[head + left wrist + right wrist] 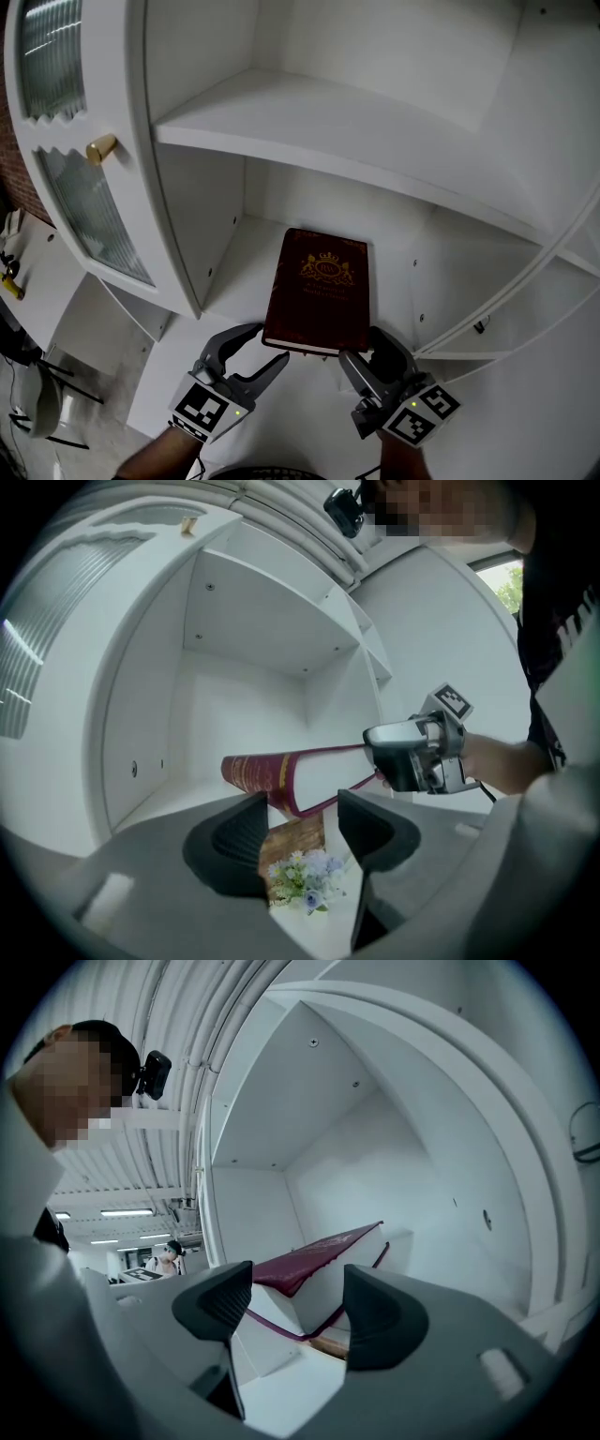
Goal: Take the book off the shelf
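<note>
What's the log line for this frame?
book lying on shelf | left gripper open, at its corner | right gripper open, at other corner

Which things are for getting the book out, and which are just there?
For the job: book, shelf under it, left hand-held gripper, right hand-held gripper.
Just there: glass door, gold knob, upper shelf.

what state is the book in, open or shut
Shut: the book shows its red front cover up, both covers closed over the pages.
</note>
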`<state>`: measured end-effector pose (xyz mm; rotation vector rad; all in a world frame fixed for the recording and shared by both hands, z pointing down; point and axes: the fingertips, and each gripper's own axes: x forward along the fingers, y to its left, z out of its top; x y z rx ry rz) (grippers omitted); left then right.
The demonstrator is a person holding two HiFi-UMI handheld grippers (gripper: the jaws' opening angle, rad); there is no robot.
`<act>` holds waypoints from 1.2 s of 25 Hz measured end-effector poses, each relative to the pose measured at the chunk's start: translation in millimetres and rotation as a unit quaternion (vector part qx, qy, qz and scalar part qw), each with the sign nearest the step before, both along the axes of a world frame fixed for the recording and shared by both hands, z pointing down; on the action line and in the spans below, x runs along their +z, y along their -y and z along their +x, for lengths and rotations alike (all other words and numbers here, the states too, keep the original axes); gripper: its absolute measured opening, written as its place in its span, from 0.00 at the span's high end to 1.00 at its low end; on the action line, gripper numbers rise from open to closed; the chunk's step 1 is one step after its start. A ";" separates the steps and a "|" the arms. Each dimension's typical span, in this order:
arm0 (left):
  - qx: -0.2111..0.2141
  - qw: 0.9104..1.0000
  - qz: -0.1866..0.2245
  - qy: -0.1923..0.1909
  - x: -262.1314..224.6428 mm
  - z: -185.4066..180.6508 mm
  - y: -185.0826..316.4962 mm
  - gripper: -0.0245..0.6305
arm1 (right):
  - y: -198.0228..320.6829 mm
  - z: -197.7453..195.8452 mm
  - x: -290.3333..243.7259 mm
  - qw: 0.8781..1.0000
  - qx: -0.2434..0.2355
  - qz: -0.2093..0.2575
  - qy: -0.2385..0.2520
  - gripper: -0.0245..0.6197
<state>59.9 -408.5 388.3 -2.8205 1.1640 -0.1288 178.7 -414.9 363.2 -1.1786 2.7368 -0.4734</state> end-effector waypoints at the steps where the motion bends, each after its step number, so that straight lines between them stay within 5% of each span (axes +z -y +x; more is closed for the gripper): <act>1: -0.002 1.000 -0.003 -0.006 -0.2 -0.1 0.1 0.61 | 0.0 -1.6 -0.9 1.000 -0.005 -0.003 0.004 0.46; 25: 0.008 0.999 -0.040 -0.019 10.8 -13.2 -55.8 0.62 | -58.1 -21.0 2.0 0.996 -0.027 -0.051 0.071 0.45; 30: -0.013 0.999 -0.046 0.000 31.7 -22.4 -56.5 0.68 | -63.2 -22.5 25.2 0.996 0.014 -0.071 0.045 0.60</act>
